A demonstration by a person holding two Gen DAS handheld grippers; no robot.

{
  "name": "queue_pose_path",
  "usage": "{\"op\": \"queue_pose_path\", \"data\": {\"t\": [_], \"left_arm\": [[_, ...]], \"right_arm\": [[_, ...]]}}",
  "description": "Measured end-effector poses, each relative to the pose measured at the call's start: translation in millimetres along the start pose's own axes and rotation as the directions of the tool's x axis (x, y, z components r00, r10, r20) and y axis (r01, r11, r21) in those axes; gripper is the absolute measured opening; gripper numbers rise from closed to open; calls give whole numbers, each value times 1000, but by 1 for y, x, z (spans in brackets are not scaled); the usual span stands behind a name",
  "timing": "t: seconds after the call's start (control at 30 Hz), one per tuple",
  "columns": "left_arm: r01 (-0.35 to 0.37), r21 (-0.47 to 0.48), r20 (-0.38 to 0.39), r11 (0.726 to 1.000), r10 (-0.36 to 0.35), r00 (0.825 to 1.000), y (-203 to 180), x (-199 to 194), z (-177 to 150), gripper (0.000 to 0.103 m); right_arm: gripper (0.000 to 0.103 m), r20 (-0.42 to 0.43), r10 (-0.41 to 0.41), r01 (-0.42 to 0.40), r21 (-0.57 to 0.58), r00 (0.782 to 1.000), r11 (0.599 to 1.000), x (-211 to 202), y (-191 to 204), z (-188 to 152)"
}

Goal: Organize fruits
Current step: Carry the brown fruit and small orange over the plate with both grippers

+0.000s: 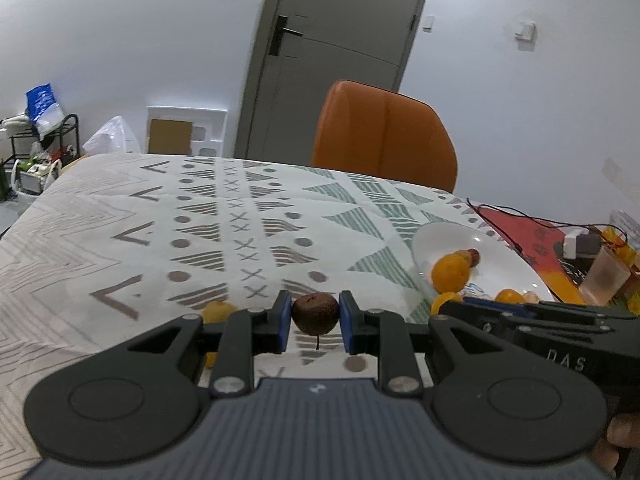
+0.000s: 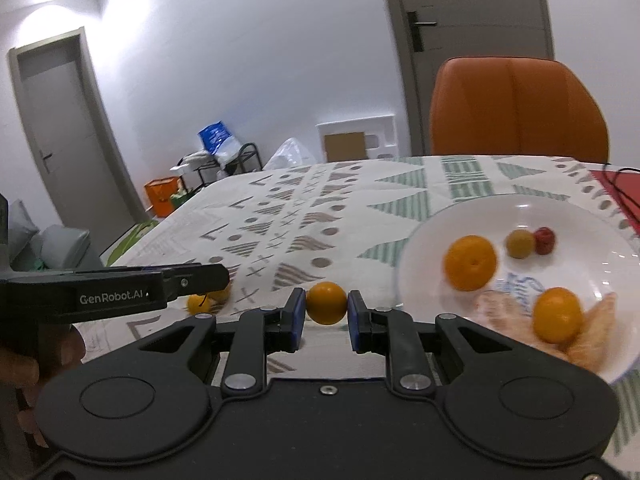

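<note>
A small, round, dark brown fruit with a rough skin and a thin stem (image 1: 314,313) sits clamped between the blue pads of the left gripper (image 1: 314,322), held above the patterned white tablecloth (image 1: 160,240) near the table's front edge. Just beside the left finger, on the cloth, lies a small orange citrus fruit (image 1: 216,311), partly hidden by the gripper's black linkage.

The right gripper (image 2: 326,316) has its blue-padded fingers closed on a small, smooth, round orange fruit (image 2: 326,303), held just left of the wide white ceramic plate (image 2: 560,208). In the left wrist view this gripper enters from the right as a black body at the plate's near rim.

On the plate rest a larger round orange (image 2: 471,263), a second orange fruit (image 2: 557,314) lying against pale peeled citrus segments (image 2: 592,332), a small yellowish-green round fruit (image 2: 520,243) and, touching it, a small red round fruit (image 2: 544,241). Two more small orange fruits (image 2: 208,300) lie on the cloth to the left, under the side of the left gripper as the right wrist view shows it.

Beyond the table stands an orange upholstered chair (image 1: 384,136), with a grey door (image 1: 332,52) behind it. At the table's right end lie a red mat (image 1: 528,236), black cables and a translucent plastic cup (image 1: 604,276).
</note>
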State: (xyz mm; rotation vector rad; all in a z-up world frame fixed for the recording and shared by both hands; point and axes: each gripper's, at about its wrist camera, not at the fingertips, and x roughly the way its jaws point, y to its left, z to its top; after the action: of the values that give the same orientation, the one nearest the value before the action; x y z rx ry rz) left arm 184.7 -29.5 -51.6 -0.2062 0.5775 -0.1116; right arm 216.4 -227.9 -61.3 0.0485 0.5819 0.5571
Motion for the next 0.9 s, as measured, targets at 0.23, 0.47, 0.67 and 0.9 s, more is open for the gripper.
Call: {"op": "queue_pose_path", "data": {"t": [0.23,0.47,0.67,0.9], "left_arm": [[35,42,-1,999,-35,999,-26,7,5,24],[53,70,-6,996,-53,999,-48,17,8,24],[67,96,-10,993,-67,998,-65,25,11,24],[86,110,-13,990,-85,996,-83,36,14,24]], "right_arm": [[21,35,-46,45,39,998,998,-14,-27,2],[21,57,-72,68,83,996,994,-25,-51,2],[21,76,-102,92,116,992,989,-33,-69,1],[21,89,-138,124,149,986,981,-44,-90,-1]]}}
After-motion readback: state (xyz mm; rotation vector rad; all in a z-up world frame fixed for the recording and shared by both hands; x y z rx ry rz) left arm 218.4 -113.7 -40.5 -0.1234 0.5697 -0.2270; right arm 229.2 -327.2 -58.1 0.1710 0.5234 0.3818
